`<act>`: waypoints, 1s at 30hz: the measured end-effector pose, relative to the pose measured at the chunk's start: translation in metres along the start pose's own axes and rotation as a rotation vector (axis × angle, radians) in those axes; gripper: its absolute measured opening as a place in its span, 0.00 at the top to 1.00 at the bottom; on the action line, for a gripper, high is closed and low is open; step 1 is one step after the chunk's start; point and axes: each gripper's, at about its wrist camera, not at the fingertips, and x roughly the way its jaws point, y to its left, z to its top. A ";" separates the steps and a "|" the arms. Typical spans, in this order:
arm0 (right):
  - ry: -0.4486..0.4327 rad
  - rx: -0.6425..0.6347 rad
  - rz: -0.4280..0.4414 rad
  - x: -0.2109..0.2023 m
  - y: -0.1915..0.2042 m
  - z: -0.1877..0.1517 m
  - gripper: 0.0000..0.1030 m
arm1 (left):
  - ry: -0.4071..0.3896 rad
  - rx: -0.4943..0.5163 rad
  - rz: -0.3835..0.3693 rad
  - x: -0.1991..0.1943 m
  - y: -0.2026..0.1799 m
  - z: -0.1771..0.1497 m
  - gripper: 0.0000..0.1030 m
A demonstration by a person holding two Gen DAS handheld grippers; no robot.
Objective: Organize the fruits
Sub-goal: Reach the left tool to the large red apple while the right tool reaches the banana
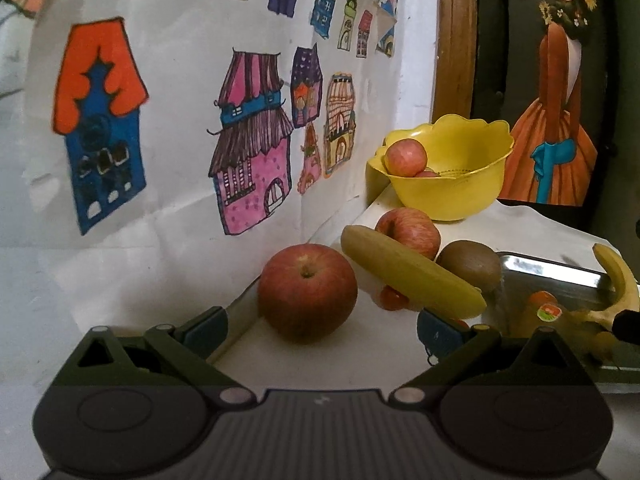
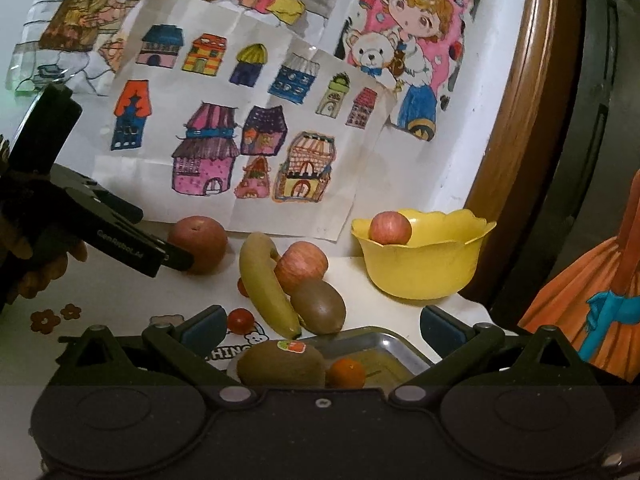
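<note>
In the left wrist view my left gripper (image 1: 322, 330) is open. A red apple (image 1: 307, 292) sits on the white table just ahead of it, between the spread fingertips and untouched. Behind lie a banana (image 1: 412, 272), a second apple (image 1: 408, 230), a kiwi (image 1: 470, 266) and a cherry tomato (image 1: 394, 298). A yellow bowl (image 1: 460, 192) holds another apple (image 1: 406, 158). My right gripper (image 2: 322, 326) is open and holds nothing; it hovers over a metal tray (image 2: 394, 346) that holds a stickered kiwi (image 2: 280, 364) and a small orange (image 2: 346, 372). The left gripper (image 2: 176, 258) shows beside the red apple (image 2: 198, 242).
Children's drawings (image 2: 248, 140) cover the wall right behind the fruit. A wooden frame (image 2: 516, 120) and a painting (image 2: 600, 300) stand at the right. A hand (image 2: 40, 268) holds the left gripper. Another cherry tomato (image 2: 240, 320) lies near the tray; a second banana (image 1: 616, 276) rests at the tray's right.
</note>
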 end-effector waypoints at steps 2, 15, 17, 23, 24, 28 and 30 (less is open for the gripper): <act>0.009 0.018 0.014 0.004 -0.005 -0.002 0.01 | 0.005 -0.004 0.003 0.005 0.000 0.001 0.00; 0.034 0.010 0.125 0.048 -0.018 0.009 0.08 | 0.034 -0.065 0.042 0.027 0.003 0.004 0.00; 0.036 -0.010 0.131 0.059 -0.019 0.016 0.12 | 0.031 -0.087 0.038 0.027 0.004 0.004 0.00; 0.062 -0.092 0.146 0.090 -0.013 0.027 0.20 | 0.014 -0.130 0.034 0.026 0.007 0.005 0.01; 0.065 -0.105 0.143 0.094 -0.010 0.028 0.21 | 0.010 -0.134 0.034 0.026 0.007 0.006 0.01; 0.066 -0.128 0.150 0.107 -0.004 0.027 0.26 | 0.008 -0.153 0.026 0.027 0.008 0.005 0.01; 0.069 -0.133 0.160 0.111 -0.002 0.026 0.30 | 0.002 -0.163 0.023 0.028 0.008 0.005 0.01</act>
